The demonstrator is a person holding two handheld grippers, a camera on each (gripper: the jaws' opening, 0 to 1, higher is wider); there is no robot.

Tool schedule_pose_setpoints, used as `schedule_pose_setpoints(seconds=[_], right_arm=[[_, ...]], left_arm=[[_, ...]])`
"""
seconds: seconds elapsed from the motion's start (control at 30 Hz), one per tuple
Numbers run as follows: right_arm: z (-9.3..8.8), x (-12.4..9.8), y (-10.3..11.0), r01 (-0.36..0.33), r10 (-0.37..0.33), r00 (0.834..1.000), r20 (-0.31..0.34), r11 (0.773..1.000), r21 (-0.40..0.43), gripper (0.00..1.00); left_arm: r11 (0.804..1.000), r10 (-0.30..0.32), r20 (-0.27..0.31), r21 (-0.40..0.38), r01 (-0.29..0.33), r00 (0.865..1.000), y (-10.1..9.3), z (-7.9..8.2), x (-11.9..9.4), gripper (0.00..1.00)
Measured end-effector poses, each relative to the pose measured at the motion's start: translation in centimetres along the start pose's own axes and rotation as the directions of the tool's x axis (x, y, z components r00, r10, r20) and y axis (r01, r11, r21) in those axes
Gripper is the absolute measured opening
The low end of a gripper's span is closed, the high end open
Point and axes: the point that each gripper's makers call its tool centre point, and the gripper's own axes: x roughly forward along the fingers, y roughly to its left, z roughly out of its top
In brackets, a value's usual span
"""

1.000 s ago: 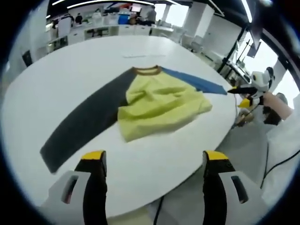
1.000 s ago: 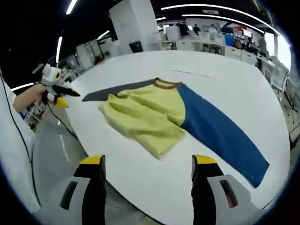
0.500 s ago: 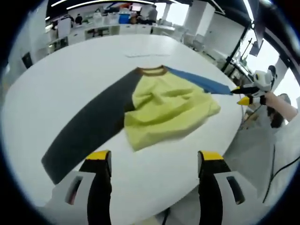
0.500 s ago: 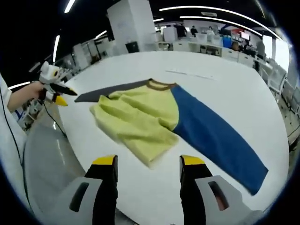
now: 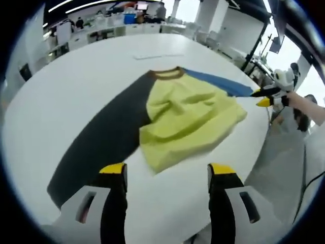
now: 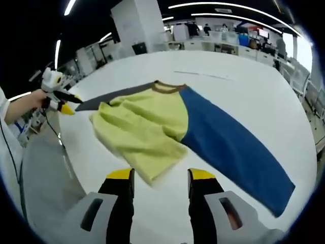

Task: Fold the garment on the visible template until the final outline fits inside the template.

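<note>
White and round, the table [image 5: 61, 76] stands in a large open office hall with strip lights overhead and desks and shelving along its far side, and everything of note lies on the table top. Near the table's middle is the garment [image 5: 188, 114] – a shirt with a rumpled yellow body, a brown collar [image 5: 166, 74], a dark grey sleeve [image 5: 101, 142] and a blue sleeve [image 6: 228, 145], each sleeve stretched out flat from the yellow body. Beyond the collar, toward the far side of the table, a faint thin line [image 5: 157, 56] shows on the white surface; I cannot tell what it is. In the left gripper view the left gripper [image 5: 165, 175] hangs above the near edge of the table, its yellow-tipped jaws standing apart with nothing between them, the yellow hem just beyond them. In the right gripper view the right gripper [image 6: 160, 176] hovers close to the yellow hem too – jaws parted, narrower, holding nothing. Each gripper also shows far off in the other's view, beside the table's rim near a sleeve end, held by a hand [image 6: 36, 99]
</note>
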Motion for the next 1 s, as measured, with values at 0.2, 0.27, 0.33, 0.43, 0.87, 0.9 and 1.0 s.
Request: schedule_pose_setpoints(seconds=[0.2,0.27,0.33,0.43,0.87,0.9,1.0], right_arm=[[0.2,0.9,-0.4,-0.007,0.007,1.0,-0.01,1.0,-0.004,0.4],[0.2,1.2,-0.6,-0.01,0.01,1.0,-0.015,1.0,-0.006,0.4],[0.2,1.4,-0.7,-0.012,0.012,1.0,-0.02,1.0,-0.008,0.39],[0.2,1.9,-0.9,-0.015,0.015,0.999,-0.029,1.0,-0.012,0.39],[0.1,3.8,-1.8,-0.021,0.019,0.998,-0.065,0.999,-0.043,0.34],[0.1,4.0,-1.9,-0.021,0.018,0.998,-0.067,0.999,-0.044,0.33],[0.1,4.4,-2.2,-0.02,0.017,0.997,-0.072,0.999,-0.045,0.31]], left_arm=[[1.0,-0.005,-0.003,0.013,0.005,1.0,0.5,0.6,1.1,0.55],[1.0,-0.003,-0.004,0.016,0.004,1.0,0.7,0.7,1.4,0.55],[1.0,-0.004,-0.004,0.016,0.004,1.0,0.9,0.8,1.7,0.54],[1.0,0.006,-0.002,0.005,-0.006,1.0,1.4,0.9,2.3,0.54],[1.0,0.027,-0.01,0.007,-0.027,1.0,2.8,0.8,4.4,0.42],[1.0,0.025,-0.007,0.007,-0.025,1.0,2.9,0.9,4.6,0.41],[1.0,0.027,-0.008,0.009,-0.027,1.0,3.1,1.1,5.2,0.4]])
